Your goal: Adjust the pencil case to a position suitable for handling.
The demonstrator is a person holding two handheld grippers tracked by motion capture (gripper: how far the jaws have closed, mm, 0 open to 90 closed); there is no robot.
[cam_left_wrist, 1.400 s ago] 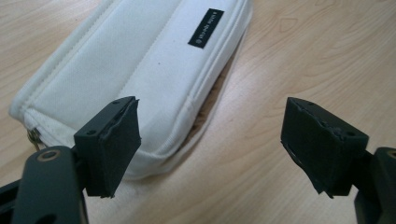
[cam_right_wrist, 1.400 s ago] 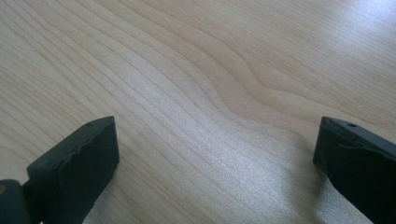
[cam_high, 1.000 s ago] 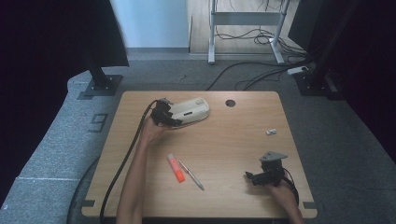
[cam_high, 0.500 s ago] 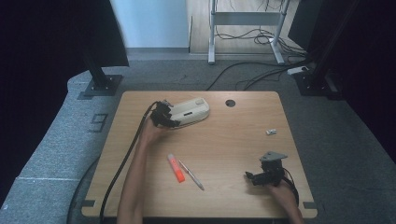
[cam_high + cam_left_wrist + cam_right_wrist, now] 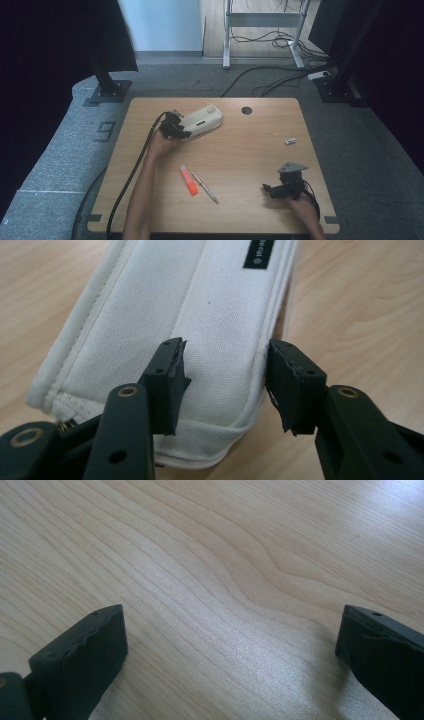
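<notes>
A white fabric pouch (image 5: pixel 204 120) with a small black label lies at the back of the wooden table (image 5: pixel 250 150). My left gripper (image 5: pixel 181 131) is at the pouch's left end. In the left gripper view its jaws have just been closing over the end of the pouch (image 5: pixel 200 315). One pad hangs above the fabric and the other stands beside the pouch's edge. No pinch shows between the left gripper (image 5: pixel 225 377) jaws. My right gripper (image 5: pixel 268 189) rests near the front right corner. In the right gripper view the right gripper (image 5: pixel 230 650) stands open over bare wood.
An orange marker (image 5: pixel 188 179) and a pen (image 5: pixel 205 187) lie side by side at the table's front middle. A small white item (image 5: pixel 290 141) sits near the right edge. A round cable hole (image 5: pixel 246 110) is at the back. The left gripper's black cable runs off the front left.
The left gripper stays at the pouch's end with hardly any shift. The right gripper has kept still.
</notes>
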